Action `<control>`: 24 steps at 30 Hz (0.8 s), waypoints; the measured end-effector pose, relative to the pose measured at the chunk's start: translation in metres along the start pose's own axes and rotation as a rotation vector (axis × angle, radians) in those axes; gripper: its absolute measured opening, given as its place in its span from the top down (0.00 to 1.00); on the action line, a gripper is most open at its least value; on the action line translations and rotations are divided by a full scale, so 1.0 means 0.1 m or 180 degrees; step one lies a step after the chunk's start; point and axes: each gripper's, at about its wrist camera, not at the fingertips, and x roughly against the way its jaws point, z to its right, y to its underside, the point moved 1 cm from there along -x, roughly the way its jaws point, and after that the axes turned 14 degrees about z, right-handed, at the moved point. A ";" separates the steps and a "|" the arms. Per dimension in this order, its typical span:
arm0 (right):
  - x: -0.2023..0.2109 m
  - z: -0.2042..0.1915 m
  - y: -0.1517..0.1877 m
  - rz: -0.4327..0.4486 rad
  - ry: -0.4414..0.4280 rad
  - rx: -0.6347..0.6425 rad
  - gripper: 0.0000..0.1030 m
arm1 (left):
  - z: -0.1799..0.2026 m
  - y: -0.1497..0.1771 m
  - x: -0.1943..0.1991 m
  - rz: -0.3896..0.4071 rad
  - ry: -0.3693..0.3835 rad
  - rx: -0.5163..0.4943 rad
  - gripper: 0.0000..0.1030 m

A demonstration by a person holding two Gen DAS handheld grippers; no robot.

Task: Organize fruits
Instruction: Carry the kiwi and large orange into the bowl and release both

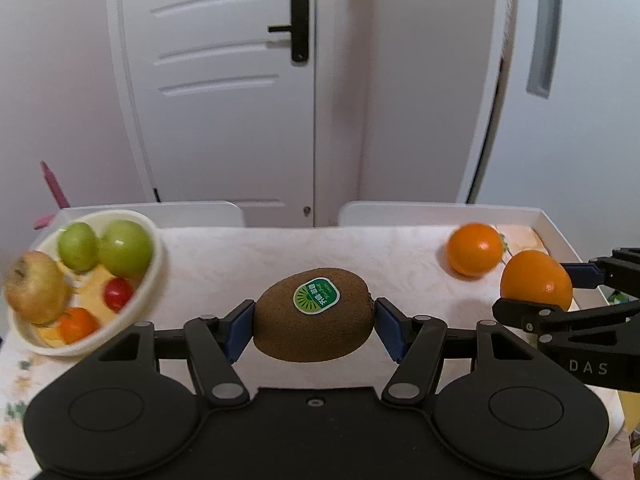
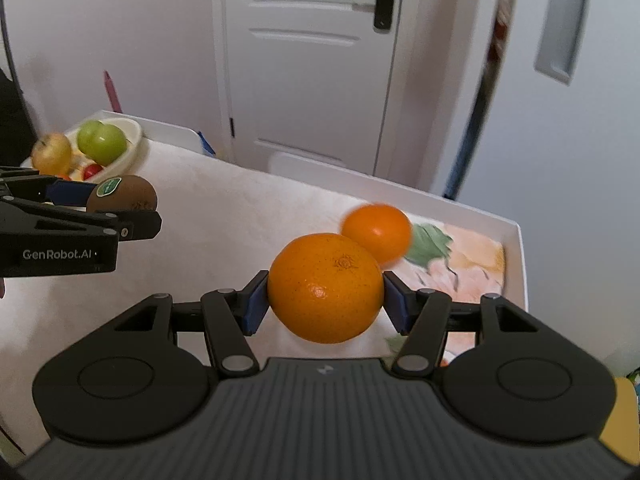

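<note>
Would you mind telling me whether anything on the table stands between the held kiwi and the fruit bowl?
Nothing visible does: the brown stickered kiwi in the left tongs has only bare cloth toward the cream fruit bowl.

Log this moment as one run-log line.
left gripper: shut on kiwi | right gripper: shut on orange | second orange: on table | bowl: holds fruit

Kiwi [image 1: 314, 314] between the left gripper's fingers [image 1: 240, 330], bowl [image 1: 154, 276] beyond-left of them, loose orange [image 1: 474, 249] beyond-right on the table [image 1: 280, 252]

Left tool [image 1: 314, 326] and right tool [image 2: 324, 298] point downward, each clamped on a fruit.
</note>
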 end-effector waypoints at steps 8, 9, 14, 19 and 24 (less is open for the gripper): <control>0.07 -0.50 -0.32 0.0110 -0.0135 -0.0003 0.28 | -0.43 -0.22 0.26 0.0167 -0.0115 0.0044 0.34; 0.07 -0.56 -0.36 0.0121 -0.0149 -0.0009 0.28 | -0.50 -0.24 0.29 0.0182 -0.0130 0.0047 0.34; 0.02 -0.90 -0.54 0.0147 -0.0217 -0.0037 0.28 | -0.84 -0.38 0.40 0.0240 -0.0193 0.0020 0.34; -0.11 -1.24 -0.70 0.0177 -0.0290 -0.0071 0.28 | -1.22 -0.49 0.40 0.0250 -0.0237 -0.0012 0.34; -0.31 -1.52 -0.80 0.0150 -0.0319 -0.0127 0.28 | -1.55 -0.50 0.32 0.0217 -0.0245 -0.0083 0.34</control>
